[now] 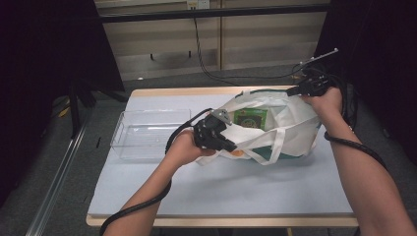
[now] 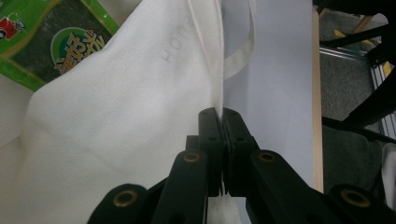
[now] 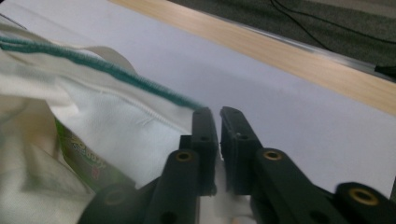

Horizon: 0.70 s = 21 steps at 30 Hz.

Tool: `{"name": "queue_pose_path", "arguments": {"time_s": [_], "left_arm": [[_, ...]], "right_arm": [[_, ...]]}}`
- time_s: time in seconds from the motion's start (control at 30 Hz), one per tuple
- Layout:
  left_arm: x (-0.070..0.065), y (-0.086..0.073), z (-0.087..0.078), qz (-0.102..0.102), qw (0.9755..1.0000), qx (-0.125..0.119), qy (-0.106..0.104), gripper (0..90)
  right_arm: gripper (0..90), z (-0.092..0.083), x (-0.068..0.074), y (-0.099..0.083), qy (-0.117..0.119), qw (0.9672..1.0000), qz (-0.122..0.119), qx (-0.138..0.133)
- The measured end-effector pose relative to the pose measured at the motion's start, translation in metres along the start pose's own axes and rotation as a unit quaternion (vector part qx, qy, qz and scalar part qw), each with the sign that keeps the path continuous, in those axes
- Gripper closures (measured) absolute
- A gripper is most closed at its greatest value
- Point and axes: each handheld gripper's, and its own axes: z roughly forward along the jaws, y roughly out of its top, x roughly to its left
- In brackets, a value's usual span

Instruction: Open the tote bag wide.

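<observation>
Plainly, your left tongs (image 2: 219, 114) were clamped tight on the near rim of the white tote bag (image 1: 275, 123), which lay on its side toward the right of the counter (image 1: 221, 196) with a green packet (image 1: 251, 118) showing in its mouth. Your right tongs (image 3: 214, 112) sat at the far rim by the teal trim (image 3: 116, 74), their jaws parted by a thin slit; whether cloth was pinched there looked doubtful to me, since the fabric passed below the tips. That was the risk: if that side had no real bite, the rim could have slid free and the mouth sagged shut over the packet. Pulling harder with the left alone could have dragged the bag toward the clear bin (image 1: 147, 132).
</observation>
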Motion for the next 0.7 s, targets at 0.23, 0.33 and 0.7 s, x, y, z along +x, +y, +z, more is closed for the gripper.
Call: {"name": "queue_pose_path", "arguments": {"time_s": [0.23, 0.33, 0.7], "left_arm": [[0.002, -0.001, -0.001, -0.002, 1.0, 0.0, 0.008, 88.1], [0.002, -0.001, -0.002, -0.005, 0.9999, -0.005, 0.011, 88.1], [0.001, 0.0, -0.005, -0.018, 0.9996, -0.012, 0.02, 86.8]], "right_arm": [[70.6, -0.013, -0.002, -0.002, 0.01, 0.9999, -0.004, -0.006], [64.9, -0.016, -0.004, -0.006, 0.02, 0.9998, -0.001, -0.006], [73.0, -0.028, -0.004, -0.021, 0.048, 0.9988, -0.007, 0.004]]}}
